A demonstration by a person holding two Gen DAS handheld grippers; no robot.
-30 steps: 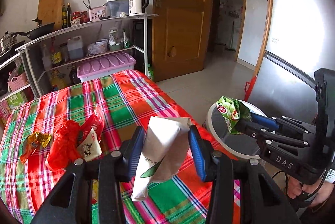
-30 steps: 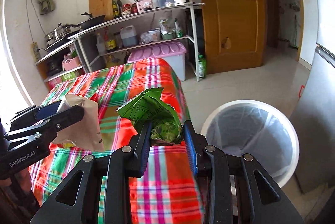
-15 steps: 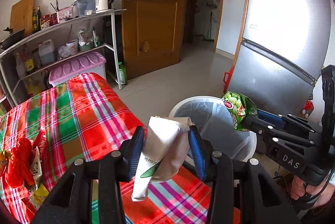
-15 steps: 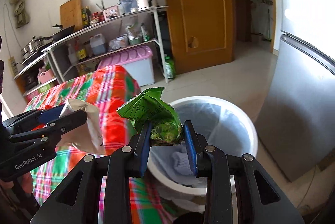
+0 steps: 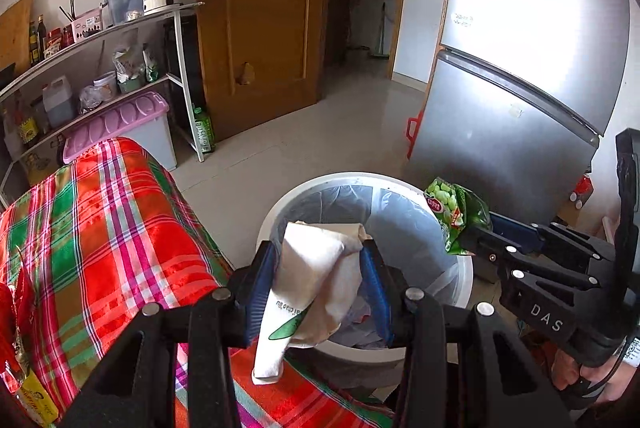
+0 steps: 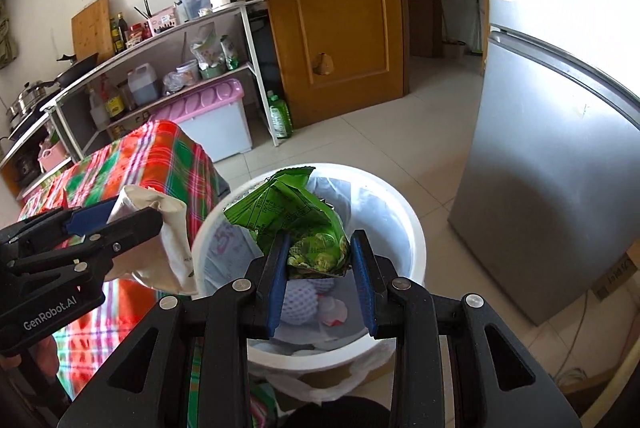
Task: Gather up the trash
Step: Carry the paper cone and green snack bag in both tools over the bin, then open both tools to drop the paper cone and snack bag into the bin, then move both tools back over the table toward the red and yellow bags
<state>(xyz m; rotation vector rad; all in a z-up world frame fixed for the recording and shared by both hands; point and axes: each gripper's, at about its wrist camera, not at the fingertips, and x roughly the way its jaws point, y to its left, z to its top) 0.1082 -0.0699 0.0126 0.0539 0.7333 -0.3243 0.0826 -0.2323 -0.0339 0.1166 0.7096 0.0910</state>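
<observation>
Left wrist view shows the left tongs (image 5: 318, 284) squeezing a soft, light white paper bag (image 5: 312, 292) over the white trash bin (image 5: 464, 280). Right tongs (image 6: 320, 276) pinch a crinkly green snack packet (image 6: 304, 224) at the bin's 12 o'clock side.

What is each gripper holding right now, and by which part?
Left gripper: cream paper bag, pinched around its upper body. Right gripper: green snack packet, pinched at its lower end.

Both grippers were built of black frames with silver screws and blue pads (image 5: 262, 280); white lettering was printed on each.
</observation>
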